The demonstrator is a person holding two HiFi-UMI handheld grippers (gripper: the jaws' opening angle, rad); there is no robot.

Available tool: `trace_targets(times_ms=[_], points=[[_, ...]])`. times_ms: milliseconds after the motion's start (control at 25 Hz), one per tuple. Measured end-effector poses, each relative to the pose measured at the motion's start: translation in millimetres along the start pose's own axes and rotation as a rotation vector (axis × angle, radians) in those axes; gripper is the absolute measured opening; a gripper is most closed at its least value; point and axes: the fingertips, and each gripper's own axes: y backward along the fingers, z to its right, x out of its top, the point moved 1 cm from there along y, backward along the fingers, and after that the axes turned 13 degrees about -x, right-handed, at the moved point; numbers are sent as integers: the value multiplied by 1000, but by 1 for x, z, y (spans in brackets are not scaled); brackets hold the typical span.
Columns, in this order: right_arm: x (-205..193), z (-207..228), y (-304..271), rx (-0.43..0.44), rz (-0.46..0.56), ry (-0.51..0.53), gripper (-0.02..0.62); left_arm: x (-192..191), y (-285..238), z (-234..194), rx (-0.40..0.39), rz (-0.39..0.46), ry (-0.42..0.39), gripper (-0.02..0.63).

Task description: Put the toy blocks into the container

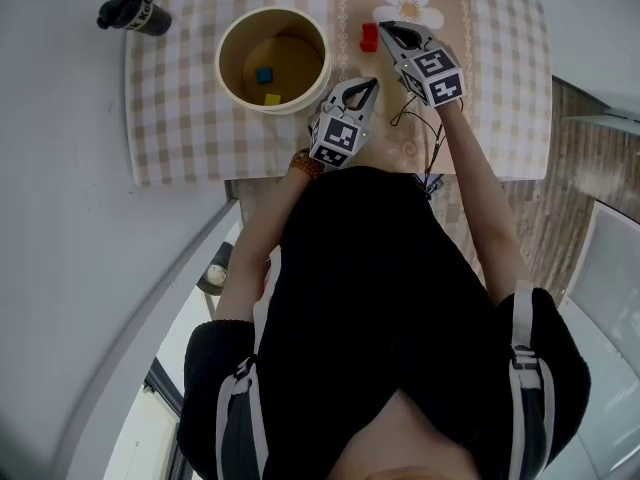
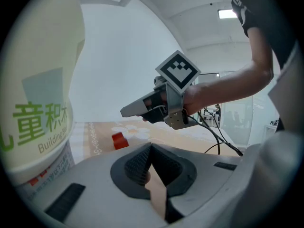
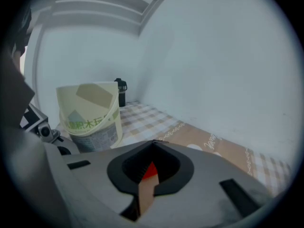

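A cream bucket container (image 1: 228,76) stands on the checked tablecloth, with a blue block (image 1: 264,75) and a yellow block (image 1: 272,99) in it. One red block (image 1: 369,36) lies on the cloth right of the bucket. My right gripper (image 1: 384,26) hovers just right of and above it, jaws shut and empty. In the right gripper view the red block (image 3: 150,170) shows through the hollow behind the closed tips of the right gripper (image 3: 153,142). My left gripper (image 1: 374,82) is shut and empty, nearer the table's front edge. From there I see the red block (image 2: 119,140) under the right gripper (image 2: 123,112).
A black bottle (image 1: 135,11) lies at the table's far left corner. The bucket (image 2: 38,103) fills the left side of the left gripper view and stands left of centre as the bucket (image 3: 90,115) in the right gripper view. A cable (image 1: 432,153) trails off the front edge.
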Motion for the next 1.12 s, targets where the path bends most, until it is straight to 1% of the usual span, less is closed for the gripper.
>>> trace_targets(times_ms=[120, 240, 280, 360, 440, 520, 600, 680, 840, 880, 920, 1120], points=[[6, 1, 1, -4, 9, 3, 3, 0, 1, -1, 2, -1, 2, 12], [-5, 5, 0, -19, -8, -10, 6, -1, 1, 1, 0, -3, 4, 11], [-10, 4, 0, -10, -18, -15, 26, -1, 0, 1, -1, -3, 3, 11], [-19, -2, 0, 26, -42, -5, 147, -1, 0, 1, -1, -4, 1, 11], [-28, -8, 0, 51, -60, 22, 208, -1, 0, 1, 0, -3, 0, 11], [-37, -15, -1, 65, -78, 35, 245, -1, 1, 2, -2, -2, 1, 11], [-43, -24, -2, 95, -100, 48, 307, -1, 1, 1, -2, -1, 2, 11], [-48, -31, -4, 115, -118, 76, 314, 0, 0, 0, -2, -2, 3, 12], [-61, -34, -11, 111, -166, 96, 314, -1, 1, 1, 0, 0, 0, 11], [-64, -33, -12, 106, -177, 96, 309, -1, 0, 1, -1, 1, 0, 11], [-66, -33, -14, 102, -186, 97, 290, 0, 0, 1, -2, 0, 1, 11], [-63, -30, -13, 90, -181, 101, 287, -1, 1, 1, -3, 0, 1, 12]])
